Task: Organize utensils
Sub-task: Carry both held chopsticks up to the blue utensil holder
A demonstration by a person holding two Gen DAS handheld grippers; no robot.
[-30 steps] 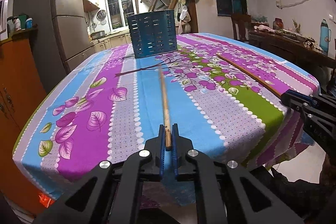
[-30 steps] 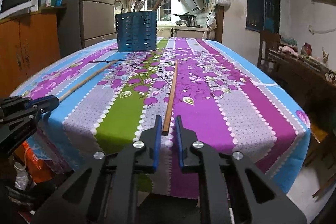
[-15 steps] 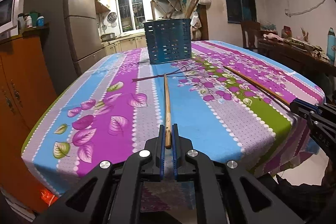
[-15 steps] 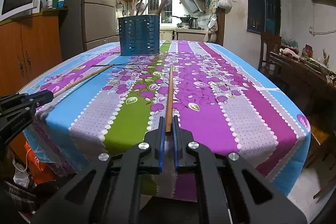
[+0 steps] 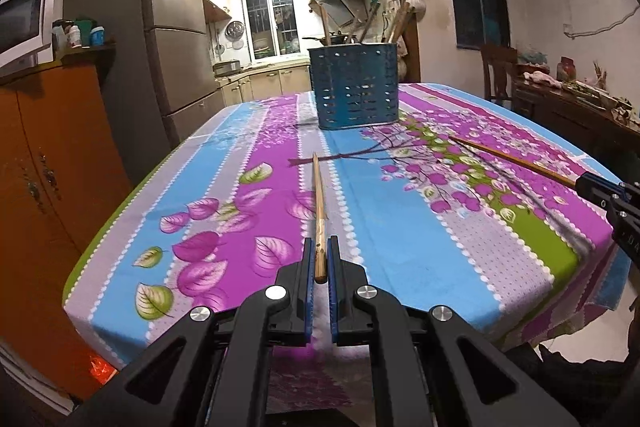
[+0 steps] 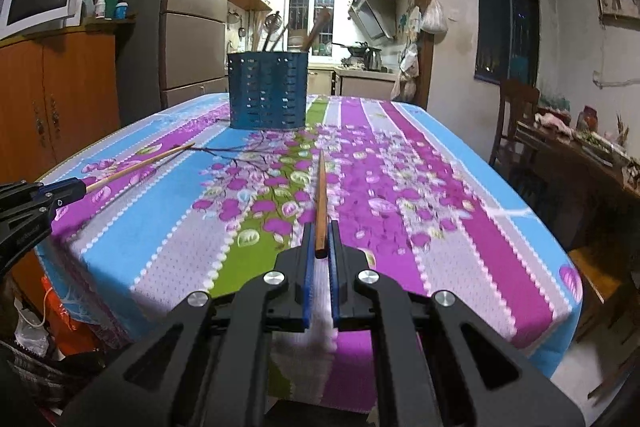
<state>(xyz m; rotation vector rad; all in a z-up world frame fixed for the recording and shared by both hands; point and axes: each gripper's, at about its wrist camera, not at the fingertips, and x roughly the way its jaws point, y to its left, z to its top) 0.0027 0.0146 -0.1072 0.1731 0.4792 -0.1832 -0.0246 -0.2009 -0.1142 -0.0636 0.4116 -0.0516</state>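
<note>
My left gripper is shut on the near end of a wooden chopstick and holds it above the table, pointing at a blue perforated utensil holder at the far end. My right gripper is shut on a second wooden chopstick, also lifted and pointing forward. The holder has several utensils standing in it. Each gripper shows at the edge of the other's view, the right one and the left one, with its chopstick.
A floral striped tablecloth covers the table. A fridge and an orange cabinet stand at the left. A wooden chair and a cluttered side table stand at the right.
Both grippers have lifted their chopsticks off the cloth and moved forward toward the holder. The right gripper closed on its chopstick about a second ago.
</note>
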